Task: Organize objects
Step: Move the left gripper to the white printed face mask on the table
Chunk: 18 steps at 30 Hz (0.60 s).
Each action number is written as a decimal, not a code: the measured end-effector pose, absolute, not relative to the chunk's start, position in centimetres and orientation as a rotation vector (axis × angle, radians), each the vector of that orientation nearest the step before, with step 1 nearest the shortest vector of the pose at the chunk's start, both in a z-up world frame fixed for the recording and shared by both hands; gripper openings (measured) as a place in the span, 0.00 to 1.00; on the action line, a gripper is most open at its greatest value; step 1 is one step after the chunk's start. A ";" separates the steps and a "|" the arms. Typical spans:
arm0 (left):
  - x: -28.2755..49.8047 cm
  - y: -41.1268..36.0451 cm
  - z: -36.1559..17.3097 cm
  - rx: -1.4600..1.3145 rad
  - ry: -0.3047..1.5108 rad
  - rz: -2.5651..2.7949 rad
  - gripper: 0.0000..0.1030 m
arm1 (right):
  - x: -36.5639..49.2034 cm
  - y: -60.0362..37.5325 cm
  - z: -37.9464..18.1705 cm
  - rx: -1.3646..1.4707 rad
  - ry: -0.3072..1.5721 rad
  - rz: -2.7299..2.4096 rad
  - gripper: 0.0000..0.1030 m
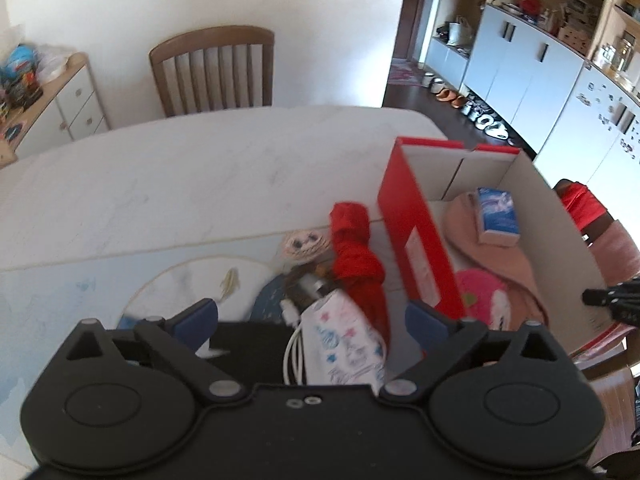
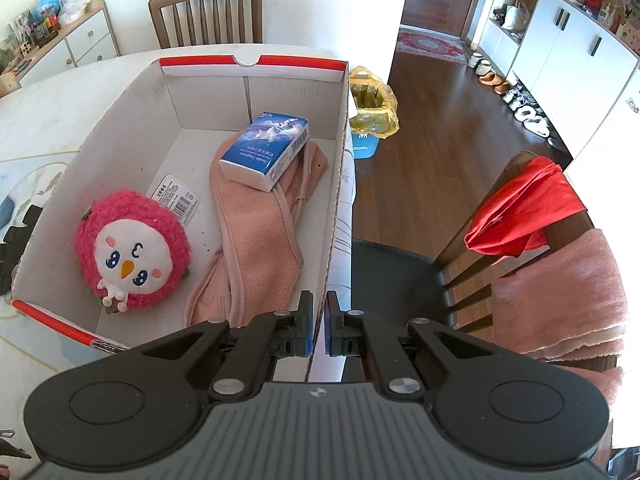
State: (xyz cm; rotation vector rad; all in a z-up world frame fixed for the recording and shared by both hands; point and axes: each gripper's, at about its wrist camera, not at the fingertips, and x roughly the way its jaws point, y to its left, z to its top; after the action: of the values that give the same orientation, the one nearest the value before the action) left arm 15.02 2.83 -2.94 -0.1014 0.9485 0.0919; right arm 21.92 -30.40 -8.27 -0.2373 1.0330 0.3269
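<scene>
My right tool (image 2: 319, 322) pinches the wall of the red box (image 2: 340, 184) at the bench's right edge, I think to steady it. My left tool (image 1: 312, 316) is wide around the printed pouch (image 1: 344, 344), lying just left of the box, to take it.

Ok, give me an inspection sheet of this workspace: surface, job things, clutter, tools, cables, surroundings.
Surface: white marble table with a pale printed mat.
Job's things: red box holding a plush, pink cloth and a tissue pack lying on the cloth.
Clutter: outside the box, red cloth, patterned pouch, small round plush.
Tools: left tool open over the pouch; right tool shut on the box's right wall.
Cables: white cable beside the pouch.
Surroundings: chair behind the table, second chair draped with cloth, bin on the floor.
</scene>
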 end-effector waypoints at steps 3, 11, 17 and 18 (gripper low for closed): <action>14.6 3.0 -4.2 -0.116 0.969 0.094 0.97 | 21.9 -30.4 -8.2 -0.238 1.033 0.325 0.05; 15.1 1.6 -7.9 -0.124 0.995 0.090 0.97 | 21.8 -30.2 -8.3 -0.247 1.035 0.317 0.05; 14.8 0.0 -10.4 -0.057 1.020 0.054 0.97 | 21.9 -30.3 -8.2 -0.244 1.038 0.316 0.05; 14.5 -0.4 -10.7 -0.021 1.020 0.052 0.97 | 21.9 -30.3 -8.2 -0.244 1.038 0.316 0.05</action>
State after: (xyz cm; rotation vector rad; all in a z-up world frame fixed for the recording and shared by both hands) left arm 14.50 -0.38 -10.69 -0.0213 1.0197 0.0516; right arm 21.86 -30.27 -8.19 -0.2444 1.0379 0.3163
